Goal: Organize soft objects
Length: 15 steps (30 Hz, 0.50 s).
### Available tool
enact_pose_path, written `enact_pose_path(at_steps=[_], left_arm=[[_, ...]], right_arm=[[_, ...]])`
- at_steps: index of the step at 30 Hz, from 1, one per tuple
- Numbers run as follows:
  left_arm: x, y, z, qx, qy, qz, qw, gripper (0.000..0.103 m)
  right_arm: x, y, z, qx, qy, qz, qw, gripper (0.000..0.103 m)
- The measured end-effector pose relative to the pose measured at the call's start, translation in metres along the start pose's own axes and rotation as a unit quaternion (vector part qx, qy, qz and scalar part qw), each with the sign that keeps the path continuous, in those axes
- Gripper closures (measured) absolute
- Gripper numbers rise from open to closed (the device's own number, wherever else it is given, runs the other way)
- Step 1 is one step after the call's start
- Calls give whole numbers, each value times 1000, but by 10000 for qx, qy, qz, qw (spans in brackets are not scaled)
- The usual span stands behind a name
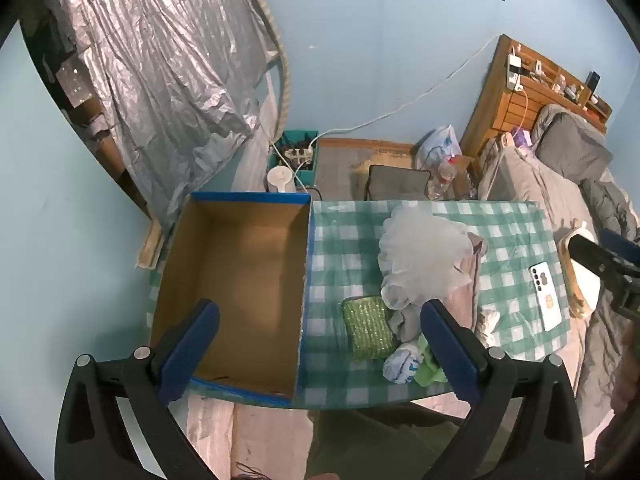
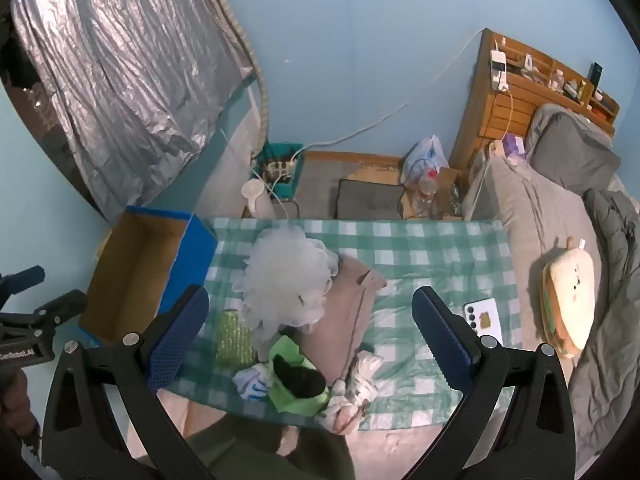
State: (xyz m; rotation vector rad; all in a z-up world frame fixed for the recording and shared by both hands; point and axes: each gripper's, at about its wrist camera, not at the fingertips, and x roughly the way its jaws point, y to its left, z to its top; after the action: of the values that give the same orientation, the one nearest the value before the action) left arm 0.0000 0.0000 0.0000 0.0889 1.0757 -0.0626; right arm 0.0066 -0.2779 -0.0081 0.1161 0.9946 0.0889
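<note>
An empty cardboard box (image 1: 236,280) with blue outer sides stands at the left of the green checked tablecloth (image 1: 512,232). Right of it lies a heap of soft things: a white mesh bath pouf (image 1: 424,252), a green knitted pad (image 1: 366,326), a pink cloth (image 2: 352,304), a light green cloth (image 2: 296,392) with a dark piece on it, and white bundles (image 2: 360,384). My left gripper (image 1: 320,356) hovers open above the box's near right corner. My right gripper (image 2: 310,344) hovers open above the heap. Neither holds anything.
A white phone (image 2: 484,320) lies on the cloth at the right. A sandwich-shaped plush (image 2: 568,296) rests on the grey bed beside the table. Beyond the table are a grey cushion (image 2: 370,200), water bottles (image 2: 426,192), a power strip in a teal crate (image 1: 298,156) and a foil-covered window.
</note>
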Motion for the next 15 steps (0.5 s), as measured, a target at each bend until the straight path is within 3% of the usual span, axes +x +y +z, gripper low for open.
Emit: enact_pose_path(at_steps=[4,7,10,15], left_arm=[[-4,-7,-3,-10,-97,97,9999,2],[-5,-4,3,-19,52,-35,10000,2],[-6,-3,-9,-85,-121,-36,9999,2],[1,1,-5,-10,4,-121,9999,2]], right_arm=[[-1,0,2,0,6,28,10000,2],[-2,0,3,-6,6,22,10000,2],[1,6,-2,-32,30,6,10000,2],[2,8,-4,-54,48,-27,10000,2]])
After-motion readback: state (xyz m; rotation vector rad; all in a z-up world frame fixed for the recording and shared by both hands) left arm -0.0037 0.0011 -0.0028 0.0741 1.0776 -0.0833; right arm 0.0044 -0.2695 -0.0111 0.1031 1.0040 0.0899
